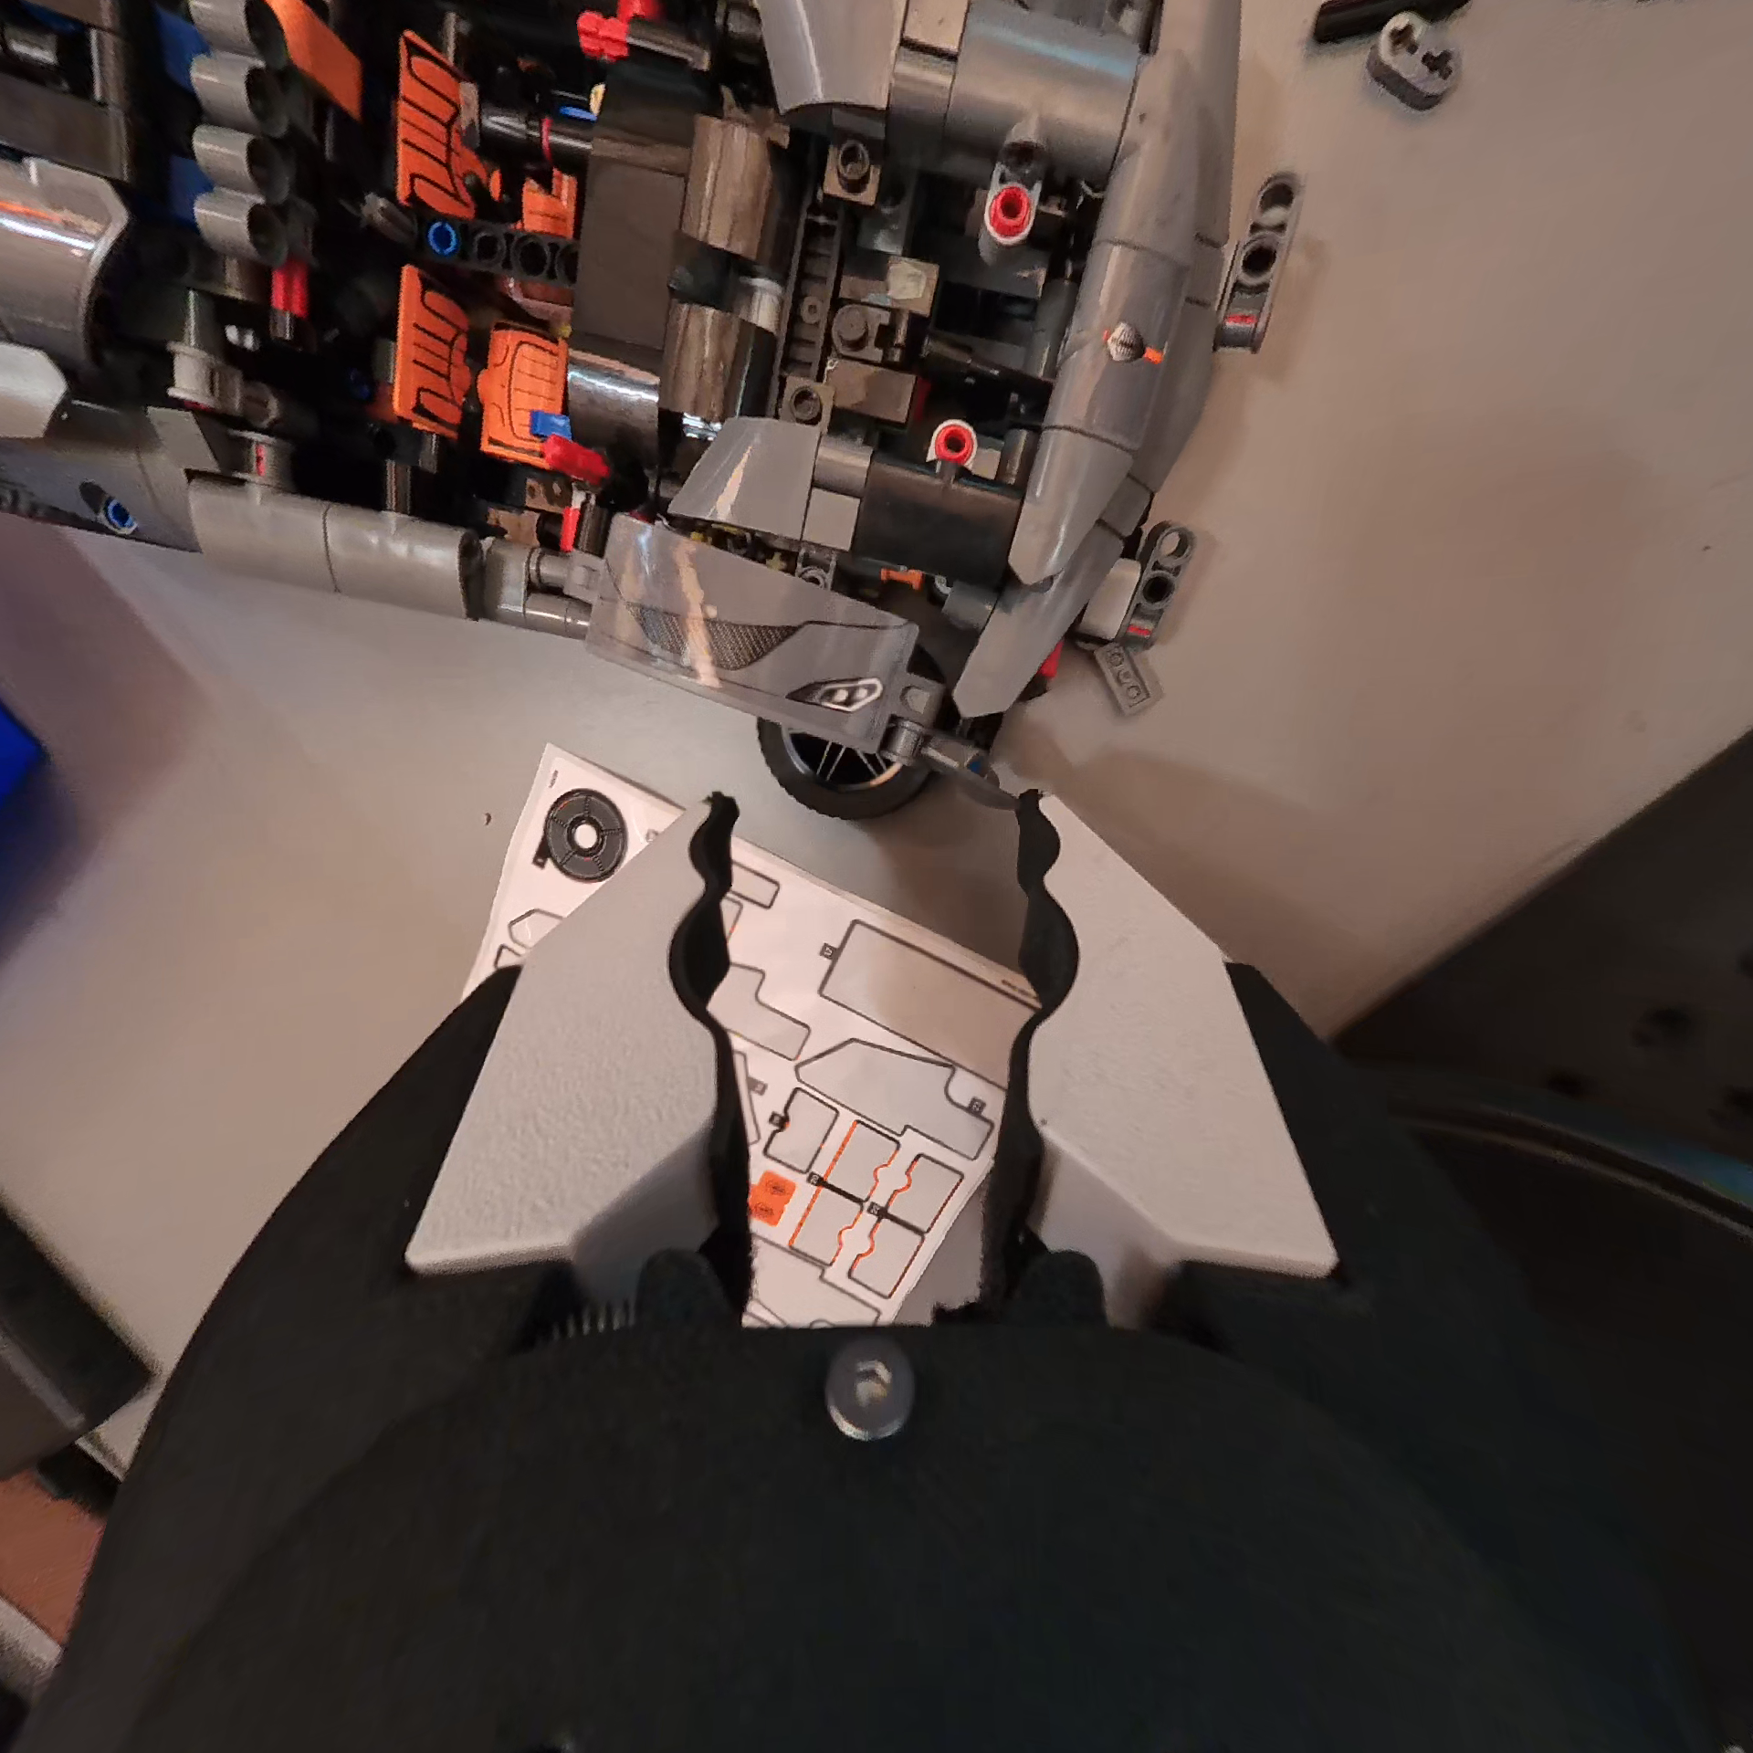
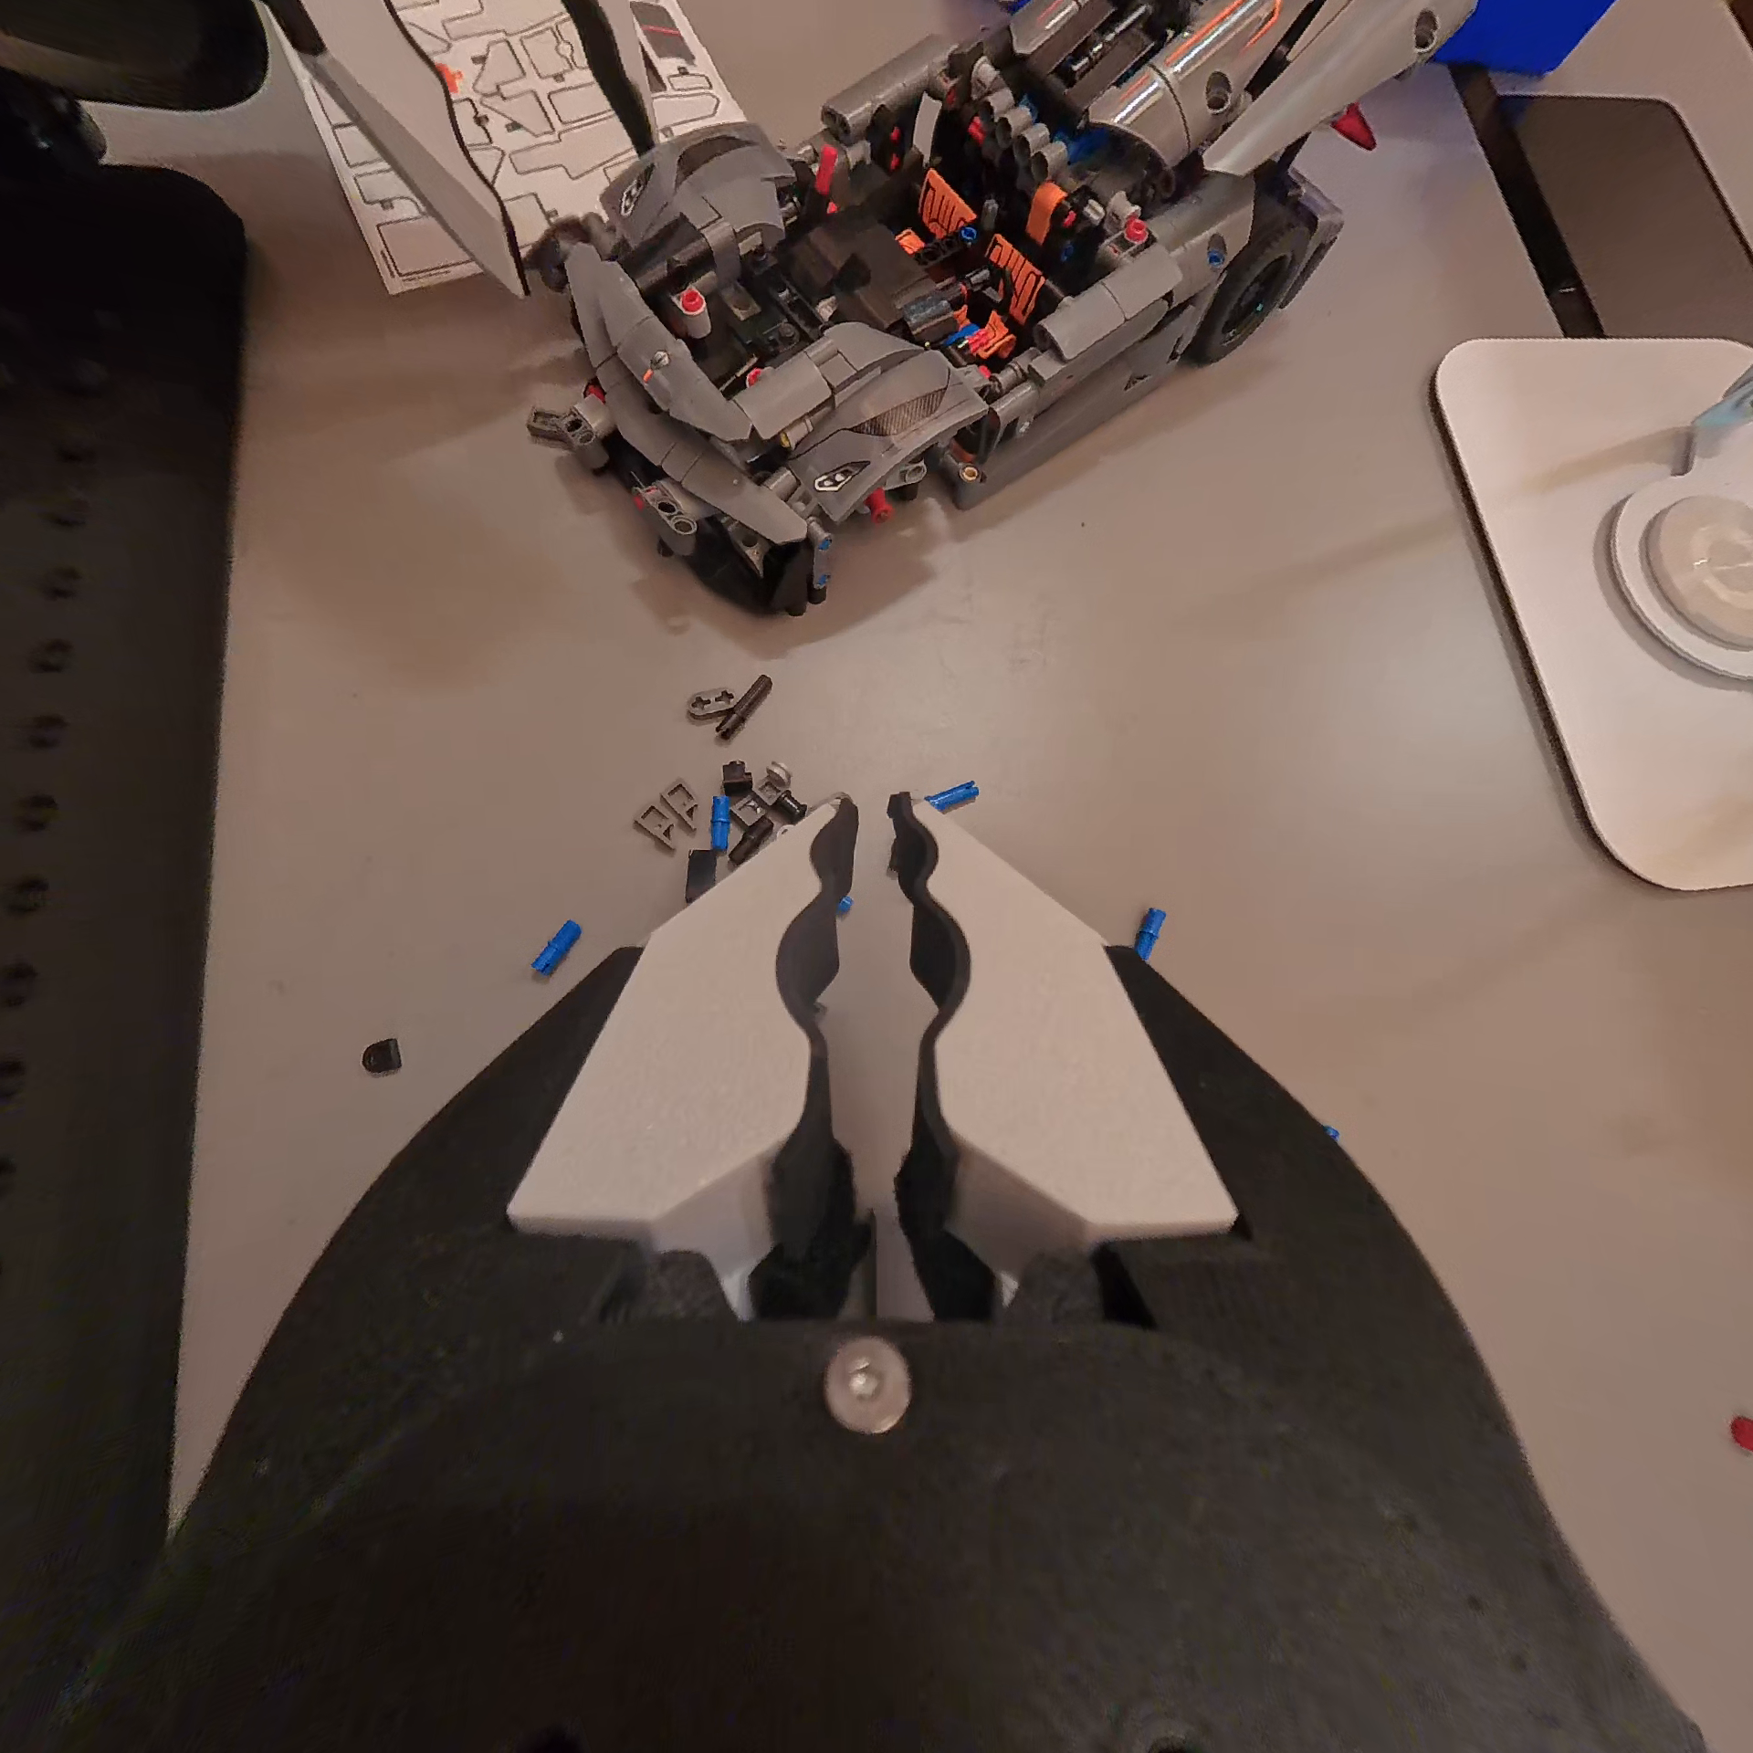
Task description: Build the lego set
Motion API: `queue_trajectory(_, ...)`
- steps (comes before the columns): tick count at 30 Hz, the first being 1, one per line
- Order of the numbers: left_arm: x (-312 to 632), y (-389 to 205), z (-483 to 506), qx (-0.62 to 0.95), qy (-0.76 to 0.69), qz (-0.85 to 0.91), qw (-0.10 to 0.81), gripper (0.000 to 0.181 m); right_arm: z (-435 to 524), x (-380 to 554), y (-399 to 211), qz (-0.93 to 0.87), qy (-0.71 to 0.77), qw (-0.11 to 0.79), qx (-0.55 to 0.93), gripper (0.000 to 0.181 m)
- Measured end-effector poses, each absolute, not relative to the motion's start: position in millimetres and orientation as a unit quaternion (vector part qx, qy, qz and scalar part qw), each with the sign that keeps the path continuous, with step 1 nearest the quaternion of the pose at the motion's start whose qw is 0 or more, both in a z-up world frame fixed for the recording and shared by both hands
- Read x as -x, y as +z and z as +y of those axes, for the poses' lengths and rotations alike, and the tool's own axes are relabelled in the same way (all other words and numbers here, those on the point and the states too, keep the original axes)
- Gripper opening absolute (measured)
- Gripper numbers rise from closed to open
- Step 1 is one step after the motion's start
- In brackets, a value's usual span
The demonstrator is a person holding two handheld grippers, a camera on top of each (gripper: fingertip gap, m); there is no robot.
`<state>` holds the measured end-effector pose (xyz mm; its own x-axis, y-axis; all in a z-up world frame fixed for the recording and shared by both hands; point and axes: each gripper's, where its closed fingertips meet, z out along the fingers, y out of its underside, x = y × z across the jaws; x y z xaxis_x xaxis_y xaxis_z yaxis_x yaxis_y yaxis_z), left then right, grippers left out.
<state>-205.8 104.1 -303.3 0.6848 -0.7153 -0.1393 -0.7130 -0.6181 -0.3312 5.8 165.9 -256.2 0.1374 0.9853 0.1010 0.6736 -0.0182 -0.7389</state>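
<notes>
Leftmost, the left gripper (image 1: 873, 806) hovers with its jaws spread wide and nothing between them, above the sticker sheet (image 1: 854, 1024), with the half-built grey car (image 1: 854, 398) just ahead of its tips; it is the nearer hand to the model. Farther right in the right wrist view, loose small parts (image 2: 730, 816) lie scattered on the grey table (image 2: 1138, 721), just left of and touching distance from the right gripper (image 2: 873, 806), whose jaws are nearly together with only a narrow gap and nothing visibly held. A blue pin (image 2: 951, 795) lies just right of its tips, long axis running across the fingers. The car sits well beyond, so the right hand seems better placed for picking.
</notes>
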Motion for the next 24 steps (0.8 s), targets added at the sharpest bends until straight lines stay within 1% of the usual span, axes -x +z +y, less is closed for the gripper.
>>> queue_trajectory(10, 216.2, -297.9, 104.4, 0.904, -0.008, 0.380, 0.194, 0.055, 163.8, -4.0, -258.6, -0.620, 0.233, 0.330, 0.673, 0.006)
queue_trajectory(24, 212.1, -300.3, 105.8, 0.901, -0.023, 0.380, 0.206, 0.056, 163.9, -2.5, -259.2, -0.622, 0.233, 0.330, 0.671, 0.006)
